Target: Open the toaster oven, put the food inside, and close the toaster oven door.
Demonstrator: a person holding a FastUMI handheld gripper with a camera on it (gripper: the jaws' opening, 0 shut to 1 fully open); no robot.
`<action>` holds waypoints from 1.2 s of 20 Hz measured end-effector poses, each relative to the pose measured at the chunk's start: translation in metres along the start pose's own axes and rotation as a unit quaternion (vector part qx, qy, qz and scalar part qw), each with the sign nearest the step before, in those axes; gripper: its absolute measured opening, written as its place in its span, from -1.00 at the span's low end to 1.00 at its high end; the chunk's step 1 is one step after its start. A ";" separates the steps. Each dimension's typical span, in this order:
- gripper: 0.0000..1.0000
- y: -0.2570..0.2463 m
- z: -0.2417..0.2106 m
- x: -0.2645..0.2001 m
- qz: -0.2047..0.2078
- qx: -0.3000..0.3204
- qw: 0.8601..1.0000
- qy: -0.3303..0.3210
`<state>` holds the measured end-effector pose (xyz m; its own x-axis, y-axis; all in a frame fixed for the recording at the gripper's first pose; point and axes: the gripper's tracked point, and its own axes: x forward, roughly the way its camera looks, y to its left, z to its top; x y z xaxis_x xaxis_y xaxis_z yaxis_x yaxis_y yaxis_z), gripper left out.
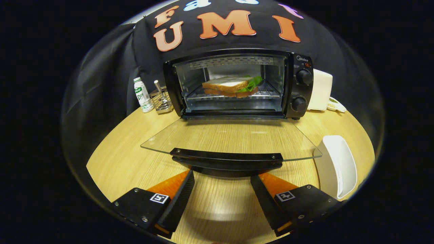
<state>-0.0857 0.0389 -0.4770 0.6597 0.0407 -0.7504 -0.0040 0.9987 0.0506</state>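
**A:** Looking from largest to smallest, what is here?

**B:** Dominating the scene is a round, pale wooden table point(129, 159) against black cloth. At its far side sits a black toaster oven with two round knobs point(237, 84). Its clear glass door point(230, 137) lies folded down flat toward the viewer, with a black bar handle point(226, 159) along its near edge. On the wire rack inside rests a toasted-bread sandwich with green lettuce point(234, 86).

**A:** And the gripper?

**B:** The gripper point(222, 193) is spread wide and empty, its fingers just short of the handle, one to either side.

**A:** How would the door handle?

**B:** Probably stiff and hinged, fairly light, yet the glass is slick and breakable. The bar handle looks the safest hold: lifting from beneath it should swing the door up.

**A:** What else is around?

**B:** A white curved dish point(339, 166) stands right of the door; a white box point(320, 89) is beside the oven. On the left are a wire rack holder point(162, 101) and a small white bottle with a green label point(142, 95).
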 end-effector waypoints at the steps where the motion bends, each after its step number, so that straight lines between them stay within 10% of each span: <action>1: 0.97 -0.002 0.011 0.001 -0.005 -0.001 1.000 -0.012; 16: 0.97 -0.031 0.174 -0.006 -0.037 0.013 0.980 -0.196; 24: 0.97 -0.049 0.245 -0.083 -0.053 -0.007 0.955 -0.291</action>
<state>0.0434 -0.0210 -0.2555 0.9632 -0.0798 -0.2565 0.0780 0.9968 -0.0174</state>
